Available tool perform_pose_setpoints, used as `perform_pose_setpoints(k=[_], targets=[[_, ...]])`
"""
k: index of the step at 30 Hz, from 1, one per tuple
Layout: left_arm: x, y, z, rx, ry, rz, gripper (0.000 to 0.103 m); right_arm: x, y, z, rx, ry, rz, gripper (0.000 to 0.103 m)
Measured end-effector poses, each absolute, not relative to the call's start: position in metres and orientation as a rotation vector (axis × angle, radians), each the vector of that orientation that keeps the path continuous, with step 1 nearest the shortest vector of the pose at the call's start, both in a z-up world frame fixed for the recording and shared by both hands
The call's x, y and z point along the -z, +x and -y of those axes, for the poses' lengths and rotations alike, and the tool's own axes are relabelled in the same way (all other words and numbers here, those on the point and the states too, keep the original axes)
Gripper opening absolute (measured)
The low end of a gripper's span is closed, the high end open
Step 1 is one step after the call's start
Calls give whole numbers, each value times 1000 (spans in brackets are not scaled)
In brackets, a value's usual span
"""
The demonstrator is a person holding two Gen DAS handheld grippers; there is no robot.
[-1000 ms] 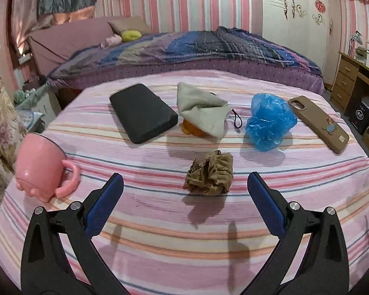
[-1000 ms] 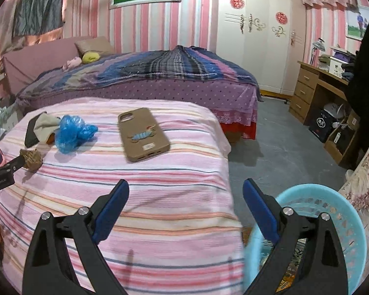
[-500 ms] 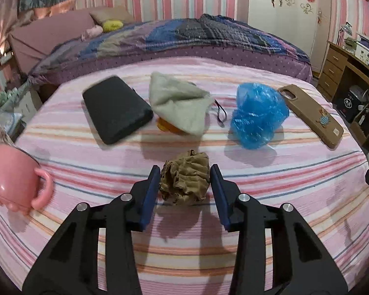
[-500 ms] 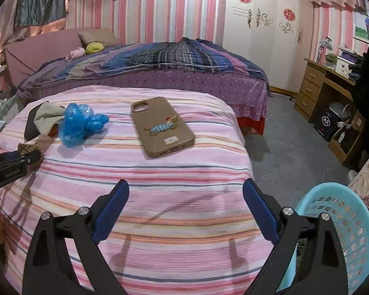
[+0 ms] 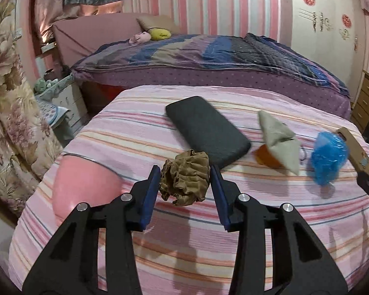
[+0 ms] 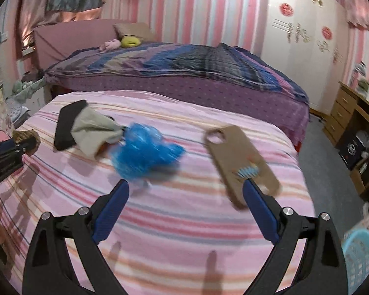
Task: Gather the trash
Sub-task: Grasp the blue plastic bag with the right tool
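Observation:
My left gripper (image 5: 184,172) is shut on a crumpled brown paper wad (image 5: 185,178) and holds it above the pink striped bed (image 5: 160,245); the wad also shows at the left edge of the right wrist view (image 6: 27,136). A crumpled blue plastic bag (image 5: 328,157) lies on the bed to the right; in the right wrist view the bag (image 6: 145,153) sits just beyond my open, empty right gripper (image 6: 185,196). A light blue basket (image 6: 360,253) stands on the floor at the lower right.
A black case (image 5: 206,130), a beige cloth (image 5: 279,135) over an orange object (image 5: 265,157), a brown phone case (image 6: 241,164) and a pink mug (image 5: 83,186) lie on the bed. A second bed (image 5: 209,59) and a wooden desk (image 6: 354,113) stand behind.
My left gripper closed on the brown wad and lifted it, swinging left. My right gripper moved forward and left over the bed toward the blue bag, staying open.

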State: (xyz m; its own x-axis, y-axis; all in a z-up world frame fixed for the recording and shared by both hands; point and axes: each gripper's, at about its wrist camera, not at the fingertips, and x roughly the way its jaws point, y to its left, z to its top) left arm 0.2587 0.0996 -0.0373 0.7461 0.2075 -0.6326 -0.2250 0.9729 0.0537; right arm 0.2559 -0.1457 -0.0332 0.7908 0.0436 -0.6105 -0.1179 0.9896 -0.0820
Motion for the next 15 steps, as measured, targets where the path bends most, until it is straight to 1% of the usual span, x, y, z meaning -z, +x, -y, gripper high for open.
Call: perform_pose_setpoints(k=[3, 8, 10, 11, 12, 15], targets=[[37, 259, -106, -265, -1, -686, 41, 39, 284, 122, -116, -143, -677, 92], [34, 257, -116, -279, -3, -675, 41, 49, 305, 104, -117, -168, -718, 90], [34, 258, -120, -270, -14, -677, 41, 53, 312, 99, -124, -171, -732, 81], [34, 258, -120, -269, -16, -678, 41, 56, 315, 95, -150, -166, -751, 72], [34, 259, -120, -267, -17, -681, 41, 56, 315, 95, -151, -169, -753, 68], [33, 258, -119, -258, -19, -682, 41, 62, 314, 86, -182, -235, -768, 46]])
